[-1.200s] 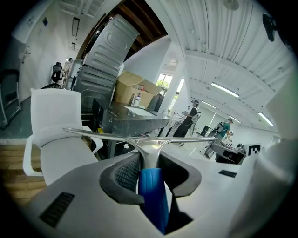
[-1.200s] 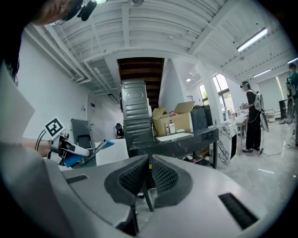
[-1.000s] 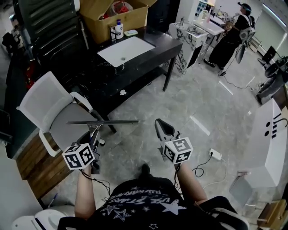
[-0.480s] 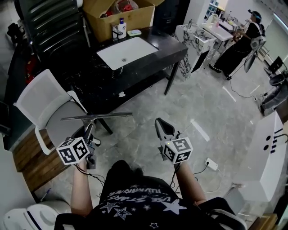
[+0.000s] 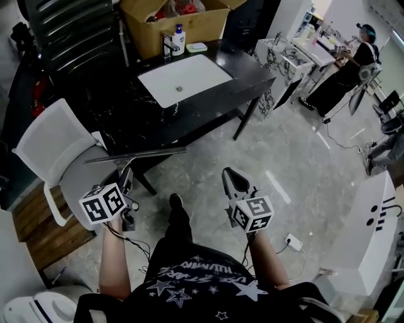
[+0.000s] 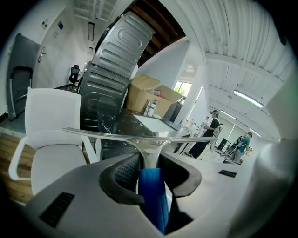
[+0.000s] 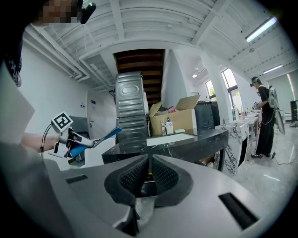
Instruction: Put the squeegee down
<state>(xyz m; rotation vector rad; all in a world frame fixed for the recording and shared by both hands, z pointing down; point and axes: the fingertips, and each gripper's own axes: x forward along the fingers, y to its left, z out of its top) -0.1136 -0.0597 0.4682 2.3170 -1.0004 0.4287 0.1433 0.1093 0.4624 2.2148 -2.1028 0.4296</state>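
At the left side of the head view, the left gripper (image 5: 126, 183) held the squeegee (image 5: 136, 154), a tool with a blue plastic handle and a long, thin metal blade. The left gripper view showed its jaws partly open and clamped on the blue handle, with the blade projecting ahead of the pads. The blade lay roughly level and crosswise, in the air above the seat of the white mesh-backed office chair (image 5: 47, 142) and just short of the near edge of the black marble-patterned table (image 5: 126, 107). Gripping by the handle left the blade free, which probably suited laying it flat on a surface.

The right gripper (image 5: 231, 178) hung apart from the squeegee, over the grey stone floor (image 5: 278, 139). Its jaws were closed together with nothing between them, so it took no part in the hold.

The table top appeared to be the likeliest place to set the tool down. A white rectangular sink basin (image 5: 183, 79) was let into it, and a white pump bottle (image 5: 178, 38) and an open brown cardboard box (image 5: 170, 19) stood at the far edge. The chair stood between the person and the left part of the table and was the main obstruction. A white power strip (image 5: 292, 241) and its cable lay on the floor to the right. Another person (image 5: 350, 63) worked well apart, at a far counter.
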